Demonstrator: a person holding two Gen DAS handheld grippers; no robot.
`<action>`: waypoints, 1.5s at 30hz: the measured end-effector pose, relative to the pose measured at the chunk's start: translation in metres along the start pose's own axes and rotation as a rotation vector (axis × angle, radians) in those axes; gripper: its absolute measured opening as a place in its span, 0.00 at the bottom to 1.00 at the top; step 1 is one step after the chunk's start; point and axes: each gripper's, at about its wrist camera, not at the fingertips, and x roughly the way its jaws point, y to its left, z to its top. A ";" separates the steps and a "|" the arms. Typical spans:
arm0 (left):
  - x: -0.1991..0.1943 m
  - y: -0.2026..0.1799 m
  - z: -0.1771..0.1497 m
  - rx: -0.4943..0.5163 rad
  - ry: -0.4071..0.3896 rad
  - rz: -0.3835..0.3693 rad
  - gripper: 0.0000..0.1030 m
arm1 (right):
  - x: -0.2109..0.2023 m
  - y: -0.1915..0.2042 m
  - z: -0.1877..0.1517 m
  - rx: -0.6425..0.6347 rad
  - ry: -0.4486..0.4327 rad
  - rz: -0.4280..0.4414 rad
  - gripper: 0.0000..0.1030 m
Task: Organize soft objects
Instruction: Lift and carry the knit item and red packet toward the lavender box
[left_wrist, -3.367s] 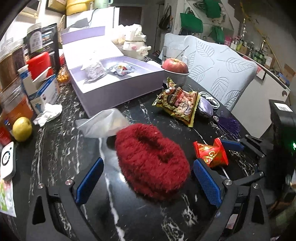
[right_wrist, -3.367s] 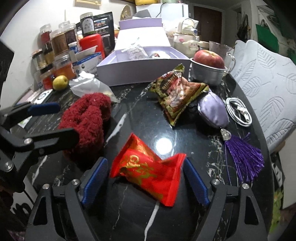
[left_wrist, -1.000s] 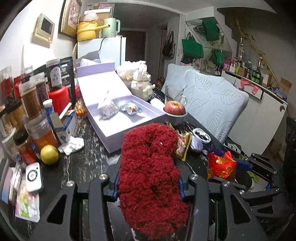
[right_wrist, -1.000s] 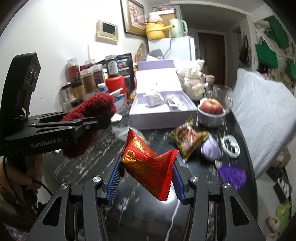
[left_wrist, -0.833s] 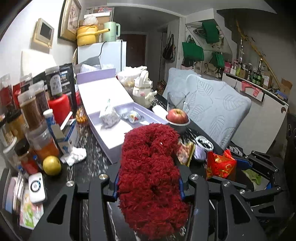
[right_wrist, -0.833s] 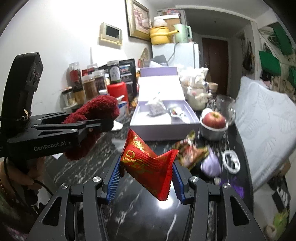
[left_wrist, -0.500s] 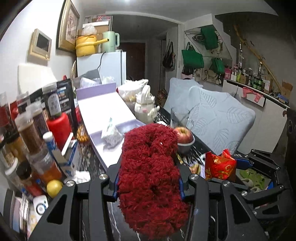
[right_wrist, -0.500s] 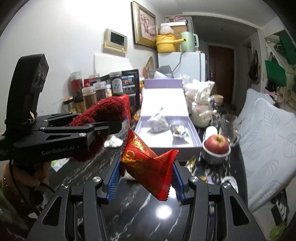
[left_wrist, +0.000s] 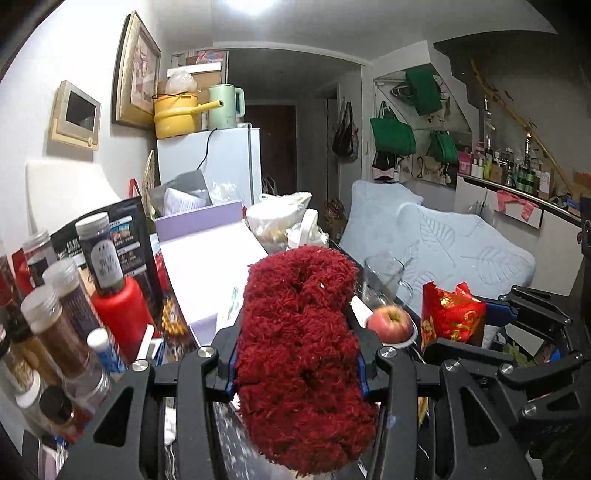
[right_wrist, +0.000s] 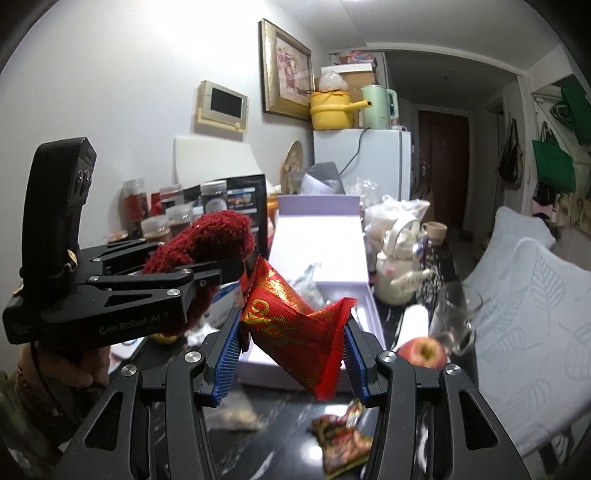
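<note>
Left wrist view: red fuzzy item (left_wrist: 303, 354) is clamped btwn the left gripper (left_wrist: 297, 360) pads, jaws closed on its mid-section w/ fluff bulging above and below; it's up in the air, not on the table. Right gripper (right_wrist: 291, 341) is likewise shut on the red foil packet (right_wrist: 295, 325), blue pads (right_wrist: 225, 354) pinching both sides, packet tilted w/ one crimped end hanging low. What's changed: a few sec ago both things lay on the black marble table w/ jaws open round them; since then both got gripped, lifted, and in the last sec carried fwd — the purple box (right_wrist: 321, 266) now sits much closer in the right wrist view, its open tray just behind the packet. Apple (right_wrist: 421, 350) in its bowl is just right of the packet, glass mug (right_wrist: 450, 317) behind it, both blurred. Jars (left_wrist: 62, 314) crowd the left side. My read: pick-up is done, transport nearly so; what's left is lowering each into the box and letting go, prob w/o knocking the mug.
</note>
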 end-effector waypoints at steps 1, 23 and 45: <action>0.005 0.003 0.004 -0.002 -0.006 0.003 0.44 | 0.002 -0.002 0.003 -0.003 -0.005 -0.002 0.48; 0.107 0.043 0.047 -0.030 -0.036 0.103 0.44 | 0.099 -0.054 0.069 0.009 -0.048 -0.047 0.48; 0.218 0.086 0.021 -0.021 0.156 0.238 0.44 | 0.201 -0.079 0.066 0.046 0.081 -0.059 0.48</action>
